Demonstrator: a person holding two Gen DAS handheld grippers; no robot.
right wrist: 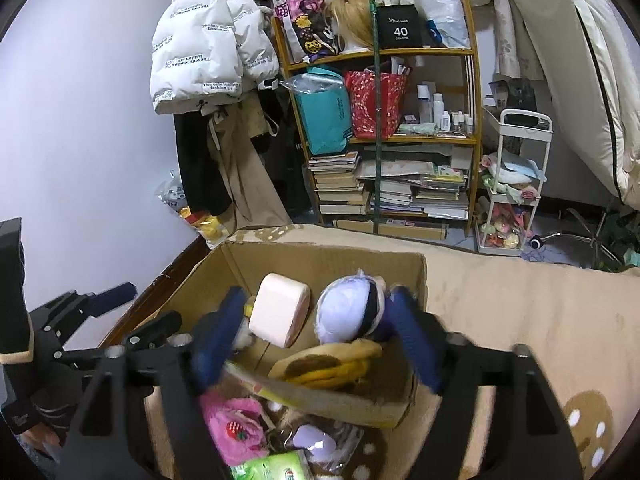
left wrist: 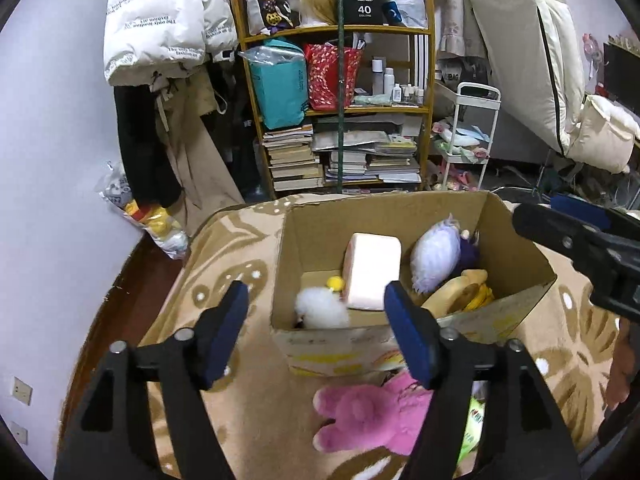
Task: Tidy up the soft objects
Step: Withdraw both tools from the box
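Both claws hang open and empty over the blanket-covered bed (left wrist: 224,408), the left claw (left wrist: 316,330) and the right claw (right wrist: 316,336) each aimed down toward the cardboard box (left wrist: 320,344). The pink plush (left wrist: 360,416) lies on the bed just near of the box, below the left claw and nearer its right finger. Its long axis runs left to right, so the left hand seems better placed.

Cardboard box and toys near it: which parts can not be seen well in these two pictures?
- Cardboard box floor: left wrist view, toys cover it.
- Pink plush: left wrist view, finger hides its right part.
- Green packet: right wrist view, cut off by bottom edge.
- White fluffy toy: box wall hides its base.
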